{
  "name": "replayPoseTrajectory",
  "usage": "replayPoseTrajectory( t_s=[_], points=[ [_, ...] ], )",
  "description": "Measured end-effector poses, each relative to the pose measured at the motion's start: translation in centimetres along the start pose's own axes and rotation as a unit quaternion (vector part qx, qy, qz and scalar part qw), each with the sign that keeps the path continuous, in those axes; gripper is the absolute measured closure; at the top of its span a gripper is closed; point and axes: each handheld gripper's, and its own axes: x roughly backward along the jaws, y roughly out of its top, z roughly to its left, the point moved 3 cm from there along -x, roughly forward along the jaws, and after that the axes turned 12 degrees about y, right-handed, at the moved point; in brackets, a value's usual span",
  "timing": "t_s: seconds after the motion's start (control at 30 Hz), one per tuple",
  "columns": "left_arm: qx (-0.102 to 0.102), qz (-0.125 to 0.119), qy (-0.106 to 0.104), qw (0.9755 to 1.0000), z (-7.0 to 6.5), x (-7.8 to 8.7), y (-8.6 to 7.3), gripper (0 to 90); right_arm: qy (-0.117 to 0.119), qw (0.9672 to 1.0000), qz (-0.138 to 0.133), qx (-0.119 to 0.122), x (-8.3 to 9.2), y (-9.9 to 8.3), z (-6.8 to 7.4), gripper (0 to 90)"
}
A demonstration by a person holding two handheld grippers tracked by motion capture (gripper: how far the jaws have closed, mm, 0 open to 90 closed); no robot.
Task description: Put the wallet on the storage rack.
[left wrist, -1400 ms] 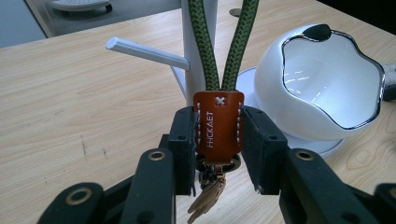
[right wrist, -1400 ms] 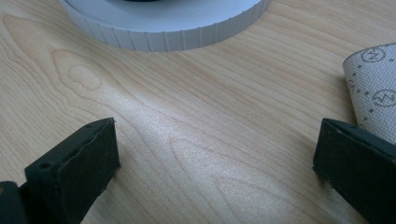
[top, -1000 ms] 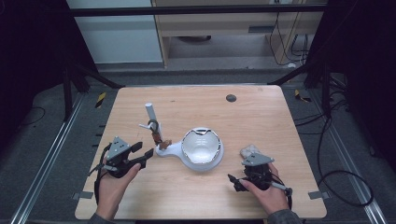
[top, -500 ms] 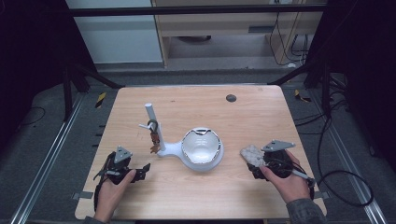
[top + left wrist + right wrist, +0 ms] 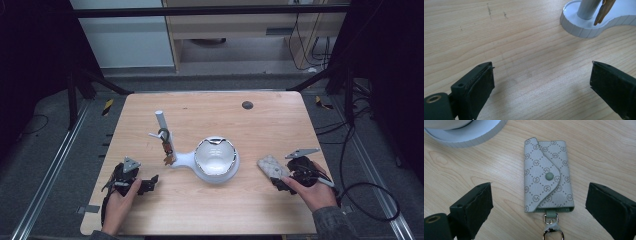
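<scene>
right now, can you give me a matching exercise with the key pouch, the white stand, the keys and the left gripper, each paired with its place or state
Things:
1. key pouch
2. white stand
3. keys
4. left gripper

Places or states:
A. hanging on the stand's post
B. open over bare wood
C. flat on the table, snapped shut, between the right gripper's open jaws
D. mid-table, with a round bowl

Pairs: 1-C, 2-D, 3-A, 4-B

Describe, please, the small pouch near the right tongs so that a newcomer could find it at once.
Start at the white round dish mid-table and look right, toward the right tongs. There lies the key pouch, flat on the wood: grey-green monogram fabric, a curved flap with one snap, and a metal ring at its end.
</scene>
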Motion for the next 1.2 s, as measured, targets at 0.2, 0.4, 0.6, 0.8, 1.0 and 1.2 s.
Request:
replayPoseTrajectory(
  t_s=[0.2,0.4,0.6,0.8,1.0,1.2],
  points=[
    [0.001,0.009,0.011,0.9999,0.3,-0.4,-0.2,4.9,0.001,0.9999,0.010,0.004,-0.6,0.7,-0.4,13.8],
    [-0.001,0.019,0.007,0.9998,-0.1,-0.7,-0.5,4.4,0.002,0.9993,0.036,0.007,-1.2,0.8,-0.5,14.5],
    [-0.001,0.014,0.005,0.9999,0.0,-0.8,-0.6,3.1,-0.008,0.9991,0.042,-0.006,-2.0,0.2,-1.4,14.6],
    [-0.003,0.016,0.004,0.9999,0.0,-0.8,-0.5,1.8,-0.002,0.9988,0.045,-0.019,-2.8,-0.7,-2.2,14.4],
    [-0.003,0.016,0.004,0.9999,-0.1,-0.8,-0.6,1.7,-0.005,0.9984,0.054,-0.015,-3.3,-1.3,-2.1,16.6],
    [-0.004,0.016,0.003,0.9999,-0.1,-0.8,-0.6,1.4,-0.005,0.9983,0.055,-0.018,-3.6,-1.7,-2.4,25.1]
  ],
)
